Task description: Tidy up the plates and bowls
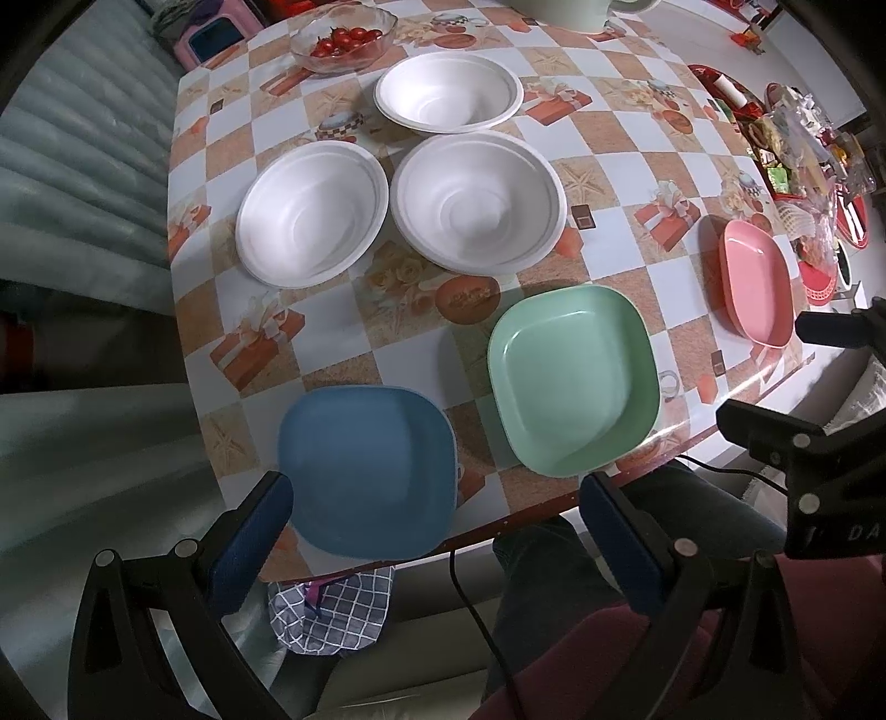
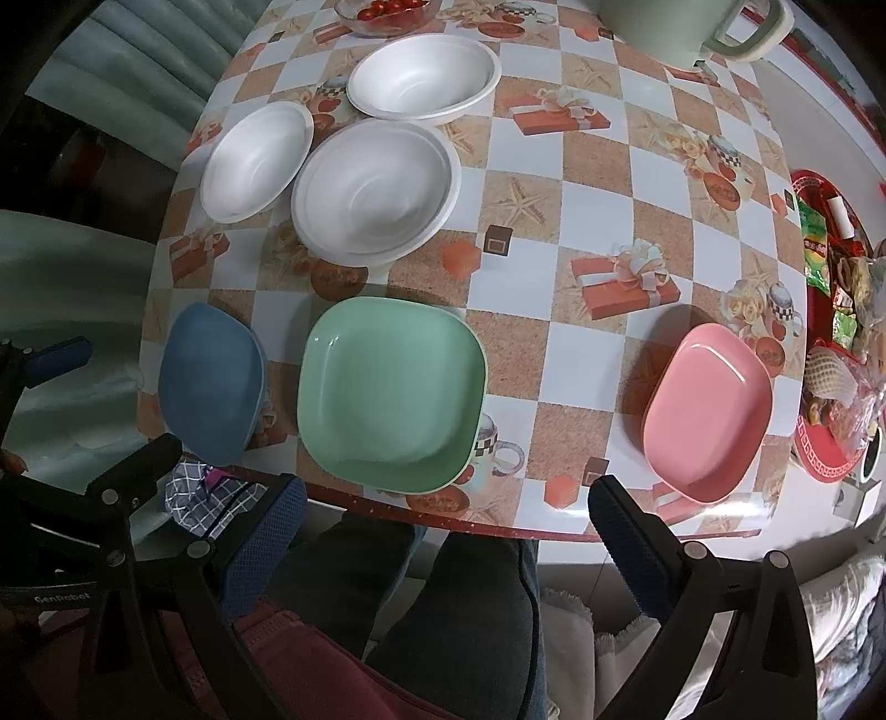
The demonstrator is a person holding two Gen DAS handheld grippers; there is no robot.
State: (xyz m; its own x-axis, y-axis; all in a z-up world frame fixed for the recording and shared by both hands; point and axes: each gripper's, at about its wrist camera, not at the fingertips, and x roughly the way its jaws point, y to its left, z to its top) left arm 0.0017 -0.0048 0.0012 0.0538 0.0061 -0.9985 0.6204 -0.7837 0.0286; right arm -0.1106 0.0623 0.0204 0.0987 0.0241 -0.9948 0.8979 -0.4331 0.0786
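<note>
Three round white foam bowls (image 1: 476, 202) are clustered behind the green plate (image 2: 390, 396) on the checkered table (image 2: 554, 360); a glass bowl of tomatoes (image 1: 343, 39) sits beyond them. The blue plate (image 1: 368, 471) lies left of the green plate, overhanging the table edge; the glossy pink plate (image 2: 709, 412) lies well right. Both the left hand-held gripper (image 1: 437, 529) and right hand-held gripper (image 2: 446, 531) are held spread wide, empty.

A table (image 2: 581, 232) under a glossy checkered cloth printed with gift boxes, starfish and teacups fills the room's middle, daylight glaring off its near edge. To the table's left runs pale, ridged upholstery (image 1: 77, 166), and beyond its far-left corner stands a pink stool (image 1: 213, 33).
</note>
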